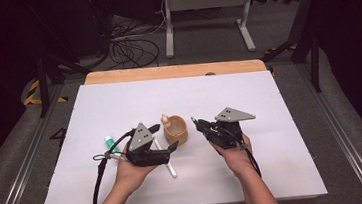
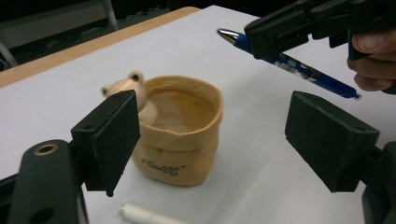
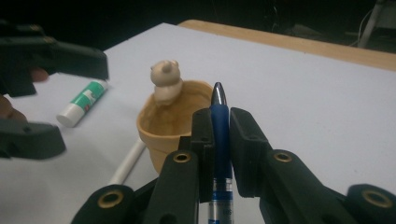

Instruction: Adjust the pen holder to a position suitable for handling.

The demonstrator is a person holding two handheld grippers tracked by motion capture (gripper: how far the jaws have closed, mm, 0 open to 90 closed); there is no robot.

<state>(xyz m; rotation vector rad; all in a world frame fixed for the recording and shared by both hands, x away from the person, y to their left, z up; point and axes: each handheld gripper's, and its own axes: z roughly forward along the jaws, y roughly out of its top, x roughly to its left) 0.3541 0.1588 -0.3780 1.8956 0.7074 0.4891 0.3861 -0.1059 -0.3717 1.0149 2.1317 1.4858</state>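
The white desk (image 1: 271, 123) carries a tan holder (image 1: 176, 130) with a small bear figure on its rim. The left tool (image 1: 165, 139) stands wide and empty just beside it. The right tool (image 1: 194, 122) clamps a blue pen (image 3: 219, 126), raised near the holder. A glue stick (image 3: 84, 101) and white pen (image 1: 167, 166) lie nearby.

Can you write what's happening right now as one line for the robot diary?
right gripper: shut on blue pen, tip toward tan holder | left gripper: open beside holder | white pen, glue stick: on table
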